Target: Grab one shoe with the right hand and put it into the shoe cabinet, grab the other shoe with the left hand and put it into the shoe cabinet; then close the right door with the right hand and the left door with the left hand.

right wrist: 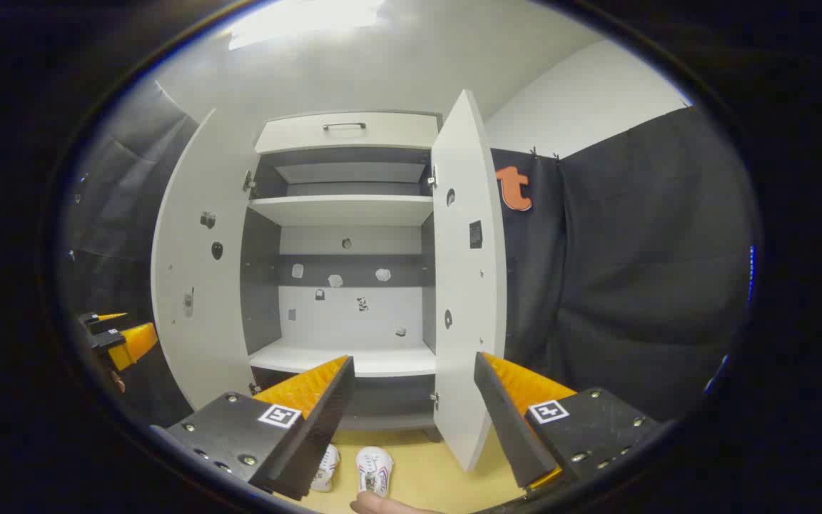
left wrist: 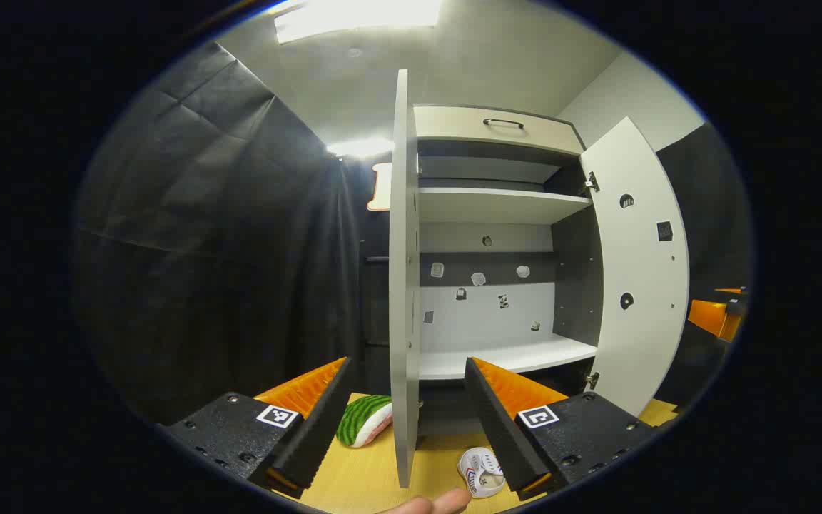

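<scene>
In the left gripper view the left gripper (left wrist: pixel 411 421) has its fingers (left wrist: pixel 318 417) spread wide with nothing between them, and the edge of the cabinet's left door (left wrist: pixel 402 285) stands upright in the gap beyond them. Just past the near finger tip on that side, a green striped watermelon-patterned item (left wrist: pixel 362 420) lies on the light wooden floor (left wrist: pixel 361 478), and a white shoe (left wrist: pixel 481 471) with coloured markings lies beside the other finger, close to a fingertip of the person's hand (left wrist: pixel 431 505) at the bottom edge. Beyond, the shoe cabinet (left wrist: pixel 496 285) stands open, its white shelves bare, a drawer with a dark handle (left wrist: pixel 504 123) across the top, and the right door (left wrist: pixel 639 271) swung outward; the right gripper's body (left wrist: pixel 718 314) shows at the far edge past that door. In the right gripper view the right gripper (right wrist: pixel 411 421) is likewise spread wide and holds nothing. Two white shoes (right wrist: pixel 374 470) lie side by side on the floor (right wrist: pixel 432 478) in front of the cabinet, one partly hidden behind the finger (right wrist: pixel 318 421) on that side, neither touched by the fingers. The right door (right wrist: pixel 469 285) stands open just ahead, the left door (right wrist: pixel 200 285) open wide, and the left gripper (right wrist: pixel 122 339) shows beside it.
</scene>
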